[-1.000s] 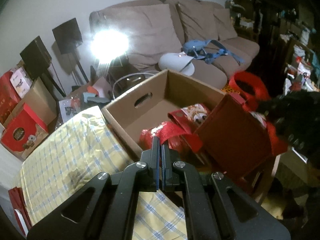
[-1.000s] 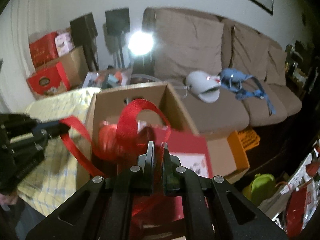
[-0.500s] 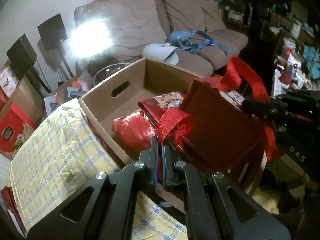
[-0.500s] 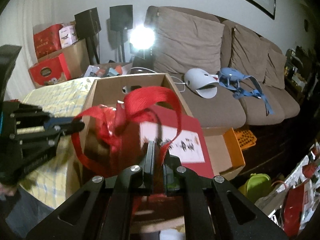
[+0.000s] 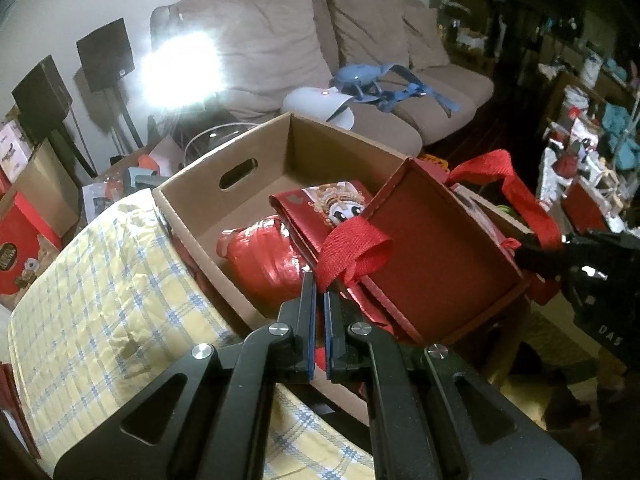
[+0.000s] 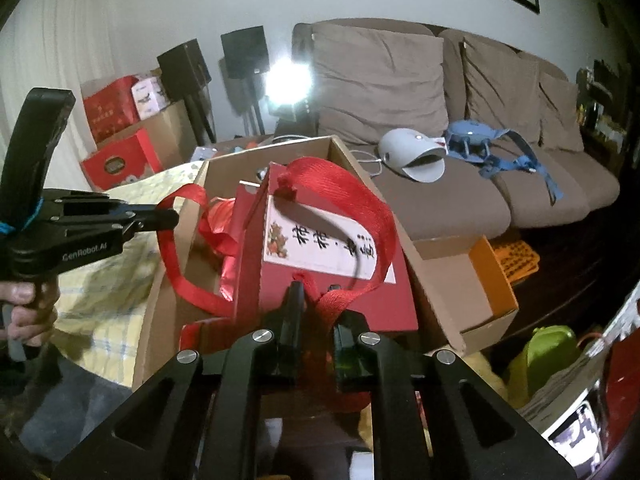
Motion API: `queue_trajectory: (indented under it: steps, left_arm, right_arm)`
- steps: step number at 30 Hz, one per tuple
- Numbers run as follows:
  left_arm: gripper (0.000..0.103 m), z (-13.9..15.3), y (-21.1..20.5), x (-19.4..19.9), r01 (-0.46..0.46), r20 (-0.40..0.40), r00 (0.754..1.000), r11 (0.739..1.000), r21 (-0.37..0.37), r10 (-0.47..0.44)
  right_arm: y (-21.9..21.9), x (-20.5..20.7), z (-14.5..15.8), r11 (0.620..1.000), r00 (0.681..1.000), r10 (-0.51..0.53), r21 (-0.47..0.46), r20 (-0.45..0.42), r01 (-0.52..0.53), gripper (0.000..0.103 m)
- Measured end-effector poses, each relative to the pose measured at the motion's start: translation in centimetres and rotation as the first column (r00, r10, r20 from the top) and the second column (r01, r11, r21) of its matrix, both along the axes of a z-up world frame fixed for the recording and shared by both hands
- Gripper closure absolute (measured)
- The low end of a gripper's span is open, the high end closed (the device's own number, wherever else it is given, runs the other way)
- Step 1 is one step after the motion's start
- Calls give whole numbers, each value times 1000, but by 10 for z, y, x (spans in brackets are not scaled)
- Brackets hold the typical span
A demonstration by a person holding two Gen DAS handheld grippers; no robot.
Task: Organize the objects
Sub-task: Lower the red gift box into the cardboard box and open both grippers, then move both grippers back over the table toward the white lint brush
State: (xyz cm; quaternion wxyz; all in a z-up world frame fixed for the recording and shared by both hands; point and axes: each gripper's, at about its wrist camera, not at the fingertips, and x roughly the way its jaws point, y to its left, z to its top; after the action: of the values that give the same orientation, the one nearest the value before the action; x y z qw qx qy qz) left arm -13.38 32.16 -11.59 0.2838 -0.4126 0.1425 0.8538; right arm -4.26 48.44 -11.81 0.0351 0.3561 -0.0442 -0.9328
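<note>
While sofa (image 6: 460,184) sits behind, red gift bag (image 6: 332,264) fills cardboard box (image 5: 256,176).

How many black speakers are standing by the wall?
2. One speaker stands beside the bright lamp; the other speaker is left of it, near the red boxes. More may be hidden.

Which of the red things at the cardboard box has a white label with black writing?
The red gift bag with ribbon handles, tipped over the box's near edge. The crinkly red packet and cartoon-printed red packet inside have no such label.

The red gift bag (image 5: 436,264) has sunk toward the cardboard box (image 5: 256,168), the right gripper (image 6: 316,292) fingers seemingly parting.
</note>
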Motion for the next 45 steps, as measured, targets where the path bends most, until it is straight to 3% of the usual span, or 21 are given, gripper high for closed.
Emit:
queue_trajectory:
  steps: [6, 11, 14, 20, 26, 28, 31, 32, 33, 35, 38, 40, 42, 45]
  left_arm:
    - [99, 1, -2, 7, 27, -4, 1000, 1000, 6, -27]
    - [96, 1, -17, 2, -5, -7, 1000, 1000, 4, 5]
    - [95, 2, -21, 0, -14, 1, 1000, 1000, 13, 14]
    - [77, 6, -29, -1, -34, -12, 999, 999, 13, 34]
    - [71, 9, -33, -12, -74, -2, 997, 997, 24, 74]
    - [64, 10, -34, -15, -88, 2, 996, 996, 31, 88]
    - [35, 12, -36, -18, -120, 10, 993, 993, 22, 120]
    - [24, 12, -37, -18, -128, 11, 992, 992, 14, 128]
    - [20, 13, -38, -16, -129, 12, 992, 992, 0, 129]
    - [17, 16, -40, -13, -116, 11, 993, 993, -15, 116]
    - [11, 23, -47, -8, -90, 32, 995, 996, -27, 91]
    - [10, 29, -57, -3, -58, 87, 995, 998, 21, 56]
    - [0, 33, -71, -1, -50, 147, 989, 995, 85, 37]
    - [0, 34, -79, 1, -67, 181, 982, 995, 75, 53]
  right_arm:
    - [1, 18, -2, 999, 1000, 9, -36, 5, -9, 89]
    - [-6, 23, -8, 999, 999, 40, -33, 35, -39, 89]
    - [-12, 15, -13, 998, 997, 51, -28, 50, -49, 89]
    - [-9, -14, -21, 998, 997, 44, -51, 71, -41, 77]
    - [-3, -55, -22, 997, 996, 31, -76, 82, -25, 73]
    - [-6, -72, -23, 996, 995, 34, -84, 95, -26, 72]
    - [-12, -90, -26, 995, 992, 39, -95, 118, -28, 72]
    - [-15, -93, -26, 996, 991, 31, -83, 130, -21, 66]
    - [-18, -91, -26, 997, 990, 33, -77, 136, -22, 59]
    - [-23, -83, -21, 997, 990, 46, -61, 132, -38, 29]
    - [-24, -63, -13, 999, 987, 47, -31, 151, -43, 23]
    - [-18, -44, -6, 999, 982, 34, -27, 187, -29, 23]
    - [-13, -31, 1, 1000, 979, 17, -26, 204, -12, 20]
    - [-4, -10, 18, 999, 976, -25, -24, 214, 31, 18]
